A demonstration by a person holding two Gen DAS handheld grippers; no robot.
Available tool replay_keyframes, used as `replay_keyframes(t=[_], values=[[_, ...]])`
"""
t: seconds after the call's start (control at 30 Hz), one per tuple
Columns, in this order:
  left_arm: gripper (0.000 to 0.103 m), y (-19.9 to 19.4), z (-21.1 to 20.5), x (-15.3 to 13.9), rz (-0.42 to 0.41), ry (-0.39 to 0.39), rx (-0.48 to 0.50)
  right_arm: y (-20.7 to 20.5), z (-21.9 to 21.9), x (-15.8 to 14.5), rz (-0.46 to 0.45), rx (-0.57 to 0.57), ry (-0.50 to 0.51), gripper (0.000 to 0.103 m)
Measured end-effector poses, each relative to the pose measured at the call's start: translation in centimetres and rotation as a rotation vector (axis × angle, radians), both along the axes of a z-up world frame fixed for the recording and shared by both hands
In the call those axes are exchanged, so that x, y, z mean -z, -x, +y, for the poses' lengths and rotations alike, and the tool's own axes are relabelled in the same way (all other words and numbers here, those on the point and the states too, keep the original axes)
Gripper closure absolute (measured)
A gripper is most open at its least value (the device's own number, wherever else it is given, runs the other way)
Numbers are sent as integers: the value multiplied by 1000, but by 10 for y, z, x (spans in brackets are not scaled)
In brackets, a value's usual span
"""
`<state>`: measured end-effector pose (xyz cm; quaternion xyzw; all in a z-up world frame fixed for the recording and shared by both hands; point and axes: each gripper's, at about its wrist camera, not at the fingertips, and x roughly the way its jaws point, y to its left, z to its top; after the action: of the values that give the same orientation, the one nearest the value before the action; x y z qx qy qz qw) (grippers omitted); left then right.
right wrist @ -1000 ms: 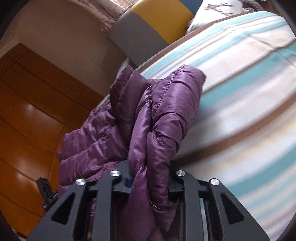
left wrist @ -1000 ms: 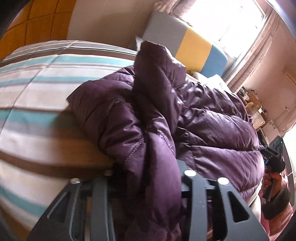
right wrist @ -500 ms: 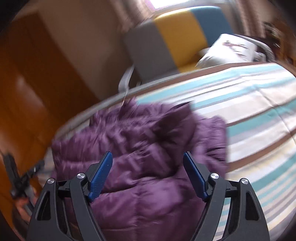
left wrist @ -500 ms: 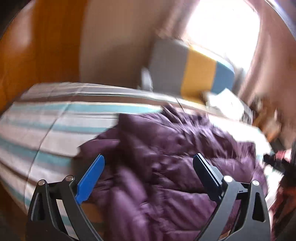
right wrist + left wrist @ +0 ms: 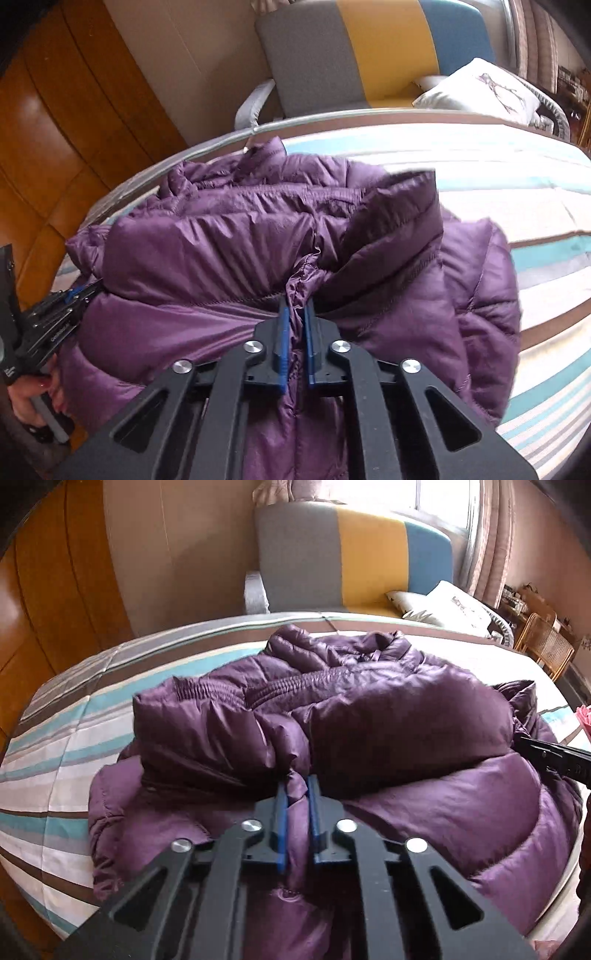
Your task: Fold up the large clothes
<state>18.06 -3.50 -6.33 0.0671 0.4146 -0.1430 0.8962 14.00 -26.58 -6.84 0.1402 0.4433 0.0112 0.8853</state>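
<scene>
A purple puffer jacket [image 5: 369, 716] lies bunched and partly folded on a striped bed [image 5: 62, 738]. My left gripper [image 5: 295, 786] is shut on a pinch of the jacket's near edge at its left side. My right gripper [image 5: 295, 306] is shut on a pinch of the jacket [image 5: 221, 251] at its right side, by a stitched hem. The right gripper's tip also shows at the right edge of the left wrist view [image 5: 554, 757]. The left gripper and the hand holding it show at the left edge of the right wrist view [image 5: 55, 314].
A grey, yellow and blue armchair [image 5: 354, 554] stands behind the bed with a white cushion [image 5: 443, 605] beside it. Wooden wardrobe panels [image 5: 44, 590] are at the left. A wicker chair [image 5: 543, 650] stands at the far right.
One second ago both grippers held lifted jacket folds. Half a second ago both were open above the jacket. Now both are shut again on the jacket's near edge, and the jacket lies lower on the bed.
</scene>
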Motion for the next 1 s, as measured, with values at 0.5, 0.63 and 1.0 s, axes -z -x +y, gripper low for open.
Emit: replay_keyframes(t=[0.5, 0.63, 1.0], values=[[94, -61, 7, -2, 10, 14, -106, -58, 1, -13, -68, -20, 95, 98], [88, -62, 10, 16, -11, 22, -114, -62, 1, 9, -64, -18, 97, 97], [86, -64, 10, 41, -63, 68, -134, -72, 2, 38, -90, -7, 79, 95]])
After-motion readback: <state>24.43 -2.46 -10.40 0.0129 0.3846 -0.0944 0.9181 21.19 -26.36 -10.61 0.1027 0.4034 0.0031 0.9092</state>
